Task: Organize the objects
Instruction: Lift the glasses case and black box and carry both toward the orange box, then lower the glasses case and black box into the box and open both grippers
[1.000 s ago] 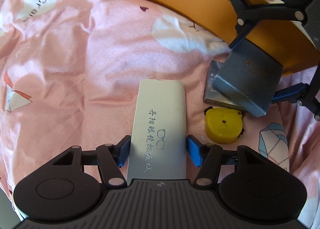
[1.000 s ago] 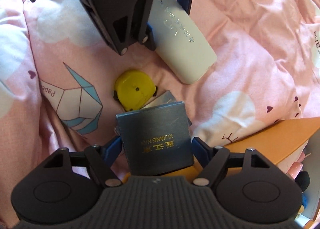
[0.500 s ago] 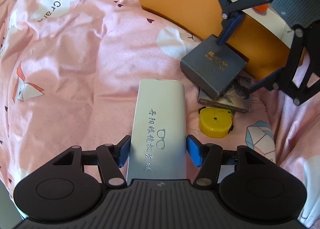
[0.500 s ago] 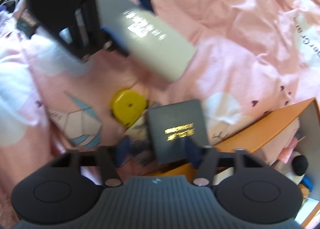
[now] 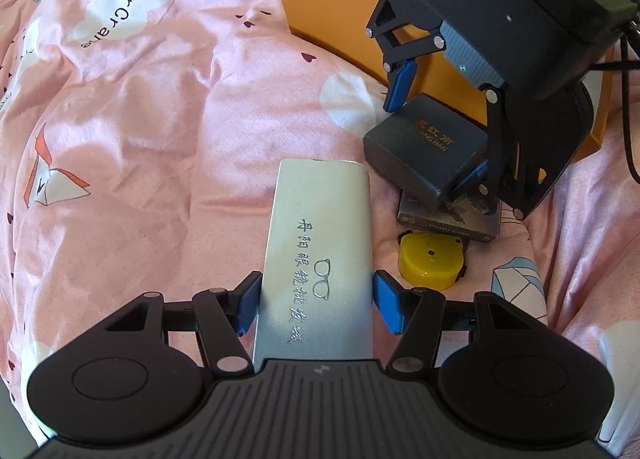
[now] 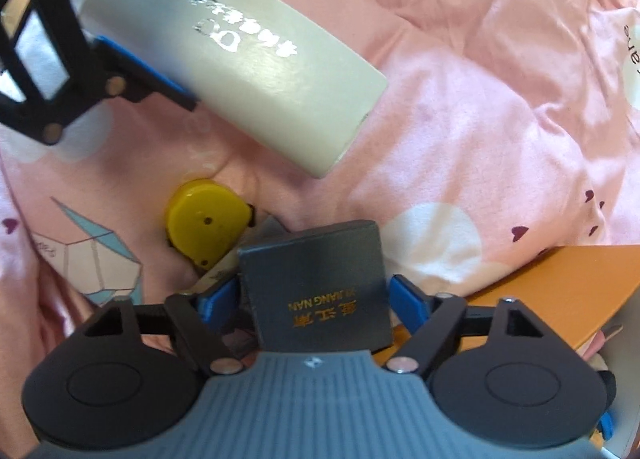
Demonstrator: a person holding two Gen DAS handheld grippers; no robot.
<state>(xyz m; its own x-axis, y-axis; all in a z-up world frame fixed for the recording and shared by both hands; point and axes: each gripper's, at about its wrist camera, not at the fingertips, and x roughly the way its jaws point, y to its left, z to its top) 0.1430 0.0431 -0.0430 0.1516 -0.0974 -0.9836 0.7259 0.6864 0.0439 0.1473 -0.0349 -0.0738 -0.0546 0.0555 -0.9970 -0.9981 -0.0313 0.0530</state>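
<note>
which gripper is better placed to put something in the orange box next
Probably the right gripper: it straddles the dark grey box right beside the orange box. The left gripper holds the silver case farther away.

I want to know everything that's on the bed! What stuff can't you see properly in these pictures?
- Inside the orange box: left wrist view, its wall and the right gripper hide the contents.
- Flat picture box under the dark grey box: mostly covered in both views.
- Silver glasses case: right wrist view, lettering blurred.
- Yellow tape measure: markings too small.
</note>
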